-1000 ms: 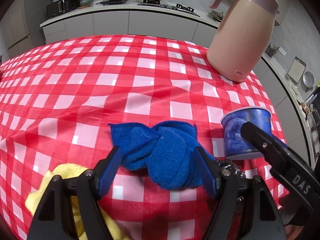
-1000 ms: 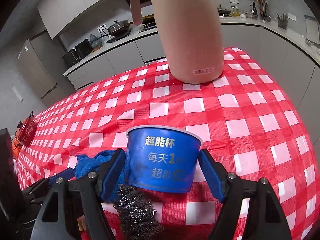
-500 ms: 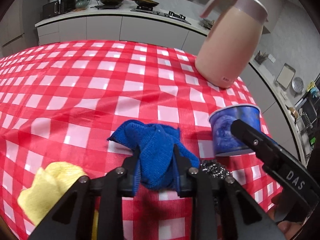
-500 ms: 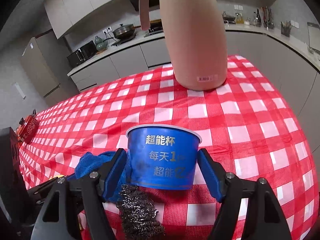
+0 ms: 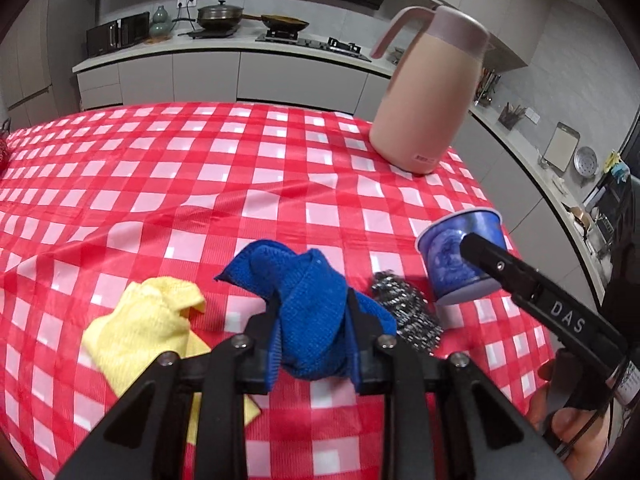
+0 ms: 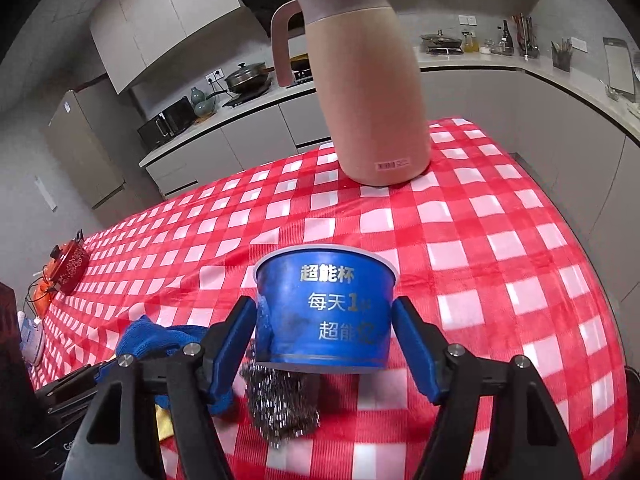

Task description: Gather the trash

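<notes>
My left tool (image 5: 312, 336) clamped on blue cloth (image 5: 308, 304), near centre of checkered surface (image 5: 200, 184). Right tool (image 6: 324, 340) straddles blue paper cup (image 6: 326, 308), pads apparently touching; I judge cup gripped. Steel scourer (image 6: 282, 404) under cup. Step: pickup. Next: carry both to bin, none visible.

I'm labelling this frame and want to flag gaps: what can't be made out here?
- Inside of the blue paper cup: right wrist view sees only its outer wall.
- Whether the right tongs touch the cup: unclear.
- Yellow cloth: near edge hidden behind the left tongs gripping the blue towel.
</notes>
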